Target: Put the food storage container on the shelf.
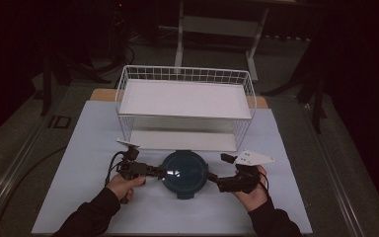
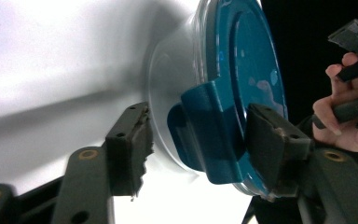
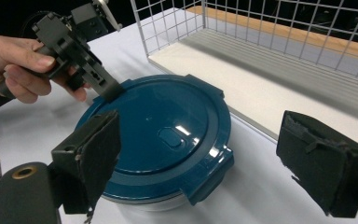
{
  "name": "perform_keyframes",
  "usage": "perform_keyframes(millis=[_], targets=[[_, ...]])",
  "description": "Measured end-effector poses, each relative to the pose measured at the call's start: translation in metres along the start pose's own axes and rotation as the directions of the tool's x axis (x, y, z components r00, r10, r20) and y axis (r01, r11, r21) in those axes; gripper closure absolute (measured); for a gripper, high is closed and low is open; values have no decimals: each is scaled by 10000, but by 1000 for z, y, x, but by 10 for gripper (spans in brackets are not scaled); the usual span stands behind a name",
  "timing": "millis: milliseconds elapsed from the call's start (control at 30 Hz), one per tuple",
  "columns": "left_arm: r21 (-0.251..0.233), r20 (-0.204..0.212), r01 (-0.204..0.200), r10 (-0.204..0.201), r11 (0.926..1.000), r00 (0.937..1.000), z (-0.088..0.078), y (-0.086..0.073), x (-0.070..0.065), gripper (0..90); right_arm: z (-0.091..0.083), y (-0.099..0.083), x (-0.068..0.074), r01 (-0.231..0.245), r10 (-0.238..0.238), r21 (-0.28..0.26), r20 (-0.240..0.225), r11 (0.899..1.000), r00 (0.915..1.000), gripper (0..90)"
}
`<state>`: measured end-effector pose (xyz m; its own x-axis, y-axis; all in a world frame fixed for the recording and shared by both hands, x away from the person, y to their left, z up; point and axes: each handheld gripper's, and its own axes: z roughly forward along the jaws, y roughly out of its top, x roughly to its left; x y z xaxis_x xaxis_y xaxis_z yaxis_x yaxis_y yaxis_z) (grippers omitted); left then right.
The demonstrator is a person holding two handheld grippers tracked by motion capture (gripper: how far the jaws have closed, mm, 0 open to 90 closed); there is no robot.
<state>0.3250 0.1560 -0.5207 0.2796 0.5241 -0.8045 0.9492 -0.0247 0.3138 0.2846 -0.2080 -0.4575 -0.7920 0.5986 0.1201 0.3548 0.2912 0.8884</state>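
A round clear container with a dark blue clip lid [image 1: 184, 174] sits on the white table in front of the wire basket. My left gripper [image 1: 162, 172] reaches its left edge; in the left gripper view the open jaws of the left gripper [image 2: 198, 140] straddle one blue lid latch [image 2: 209, 135], one jaw over the lid top, the other beside the clear wall. My right gripper [image 1: 211, 176] is at the container's right edge. Seen from the right gripper [image 3: 205, 144], the jaws stand wide open with the lid [image 3: 168, 135] just ahead between them.
A white wire basket [image 1: 185, 74] with a white floor panel stands just behind the container, its near wire wall [image 3: 242, 28] close to the lid. The white table cover [image 1: 79, 197] spreads left, right and in front. Dark floor and table legs lie beyond.
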Motion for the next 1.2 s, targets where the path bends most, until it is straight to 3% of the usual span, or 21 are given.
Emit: perform_keyframes(millis=[100, 233, 267, 300, 367, 400, 433, 500, 567, 600, 633, 733, 867, 933, 1100, 1133, 1167, 1200], targets=[[59, 281, -97, 95, 9999, 9996, 1, 1, 1, 519, 0, -3, -3, -297, 298, 81, -59, 9995, 9995, 147], [8, 288, -308, 308, 9995, 9991, 0, 0, 1, 521, 1, -7, -6, -710, 714, 232, -165, 9972, 9973, 169], [-44, 233, -489, 490, 9988, 9985, 0, -1, -1, 523, 2, -10, -9, -1138, 1149, 384, -290, 9928, 9929, 198], [-44, 233, -489, 490, 9988, 9985, 0, -1, -1, 527, 2, -10, -9, -1138, 1149, 384, -290, 9928, 9929, 198], [-100, 223, -537, 539, 9985, 9983, 0, -2, -2, 529, 5, -15, -14, -1815, 1856, 678, -601, 9810, 9808, 207], [-159, 258, -756, 759, 9970, 9968, -1, -3, -5, 538, 10, -20, -20, -2622, 2720, 1050, -934, 9593, 9578, 222], [-163, 257, -953, 957, 9953, 9951, -1, -4, -6, 540, 12, -22, -22, -2913, 3032, 1177, -1004, 9494, 9476, 237], [-184, 226, -1226, 1230, 9923, 9921, -2, -5, -9, 545, 16, -27, -27, -3628, 3809, 1422, -1319, 9210, 9152, 264], [-221, 214, -1401, 1405, 9899, 9898, -3, -6, -11, 551, 18, -31, -31, -4163, 4409, 1646, -1629, 8942, 8827, 320], [-266, 204, -1589, 1594, 9869, 9870, -3, -7, -13, 552, 20, -32, -33, -4281, 4539, 1688, -1675, 8878, 8752, 335], [-293, 216, -1631, 1637, 9862, 9863, -3, -8, -13, 554, 21, -34, -36, -4547, 4842, 1842, -1745, 8714, 8574, 376], [-368, 192, -1856, 1864, 9819, 9823, -4, -11, -16, 559, 23, -38, -39, -4909, 5317, 2202, -2015, 8429, 8226, 439], [-430, 159, -2081, 2089, 9772, 9778, -6, -15, -18, 563, 26, -42, -40, -5141, 5683, 2578, -2250, 8181, 7915, 498], [-458, 147, -2162, 2171, 9753, 9760, -6, -16, -19, 565, 27, -43, -40, -5281, 5877, 2702, -2424, 8051, 7719, 525], [-526, 158, -2189, 2200, 9743, 9754, -6, -17, -20, 567, 29, -46, -40, -5396, 6078, 2912, -2559, 7899, 7517, 541], [-569, 149, -2172, 2183, 9745, 9758, -6, -18, -20, 568, 29, -46, -40, -5442, 6131, 2925, -2599, 7863, 7461, 544], [-656, 125, -2170, 2182, 9740, 9758, -6, -19, -20, 568, 29, -48, -40, -5573, 6254, 2919, -2615, 7773, 7352, 546], [-730, 111, -2175, 2189, 9733, 9757, -6, -20, -20, 568, 29, -48, -39, -5575, 6245, 2902, -2577, 7778, 7372, 546]])
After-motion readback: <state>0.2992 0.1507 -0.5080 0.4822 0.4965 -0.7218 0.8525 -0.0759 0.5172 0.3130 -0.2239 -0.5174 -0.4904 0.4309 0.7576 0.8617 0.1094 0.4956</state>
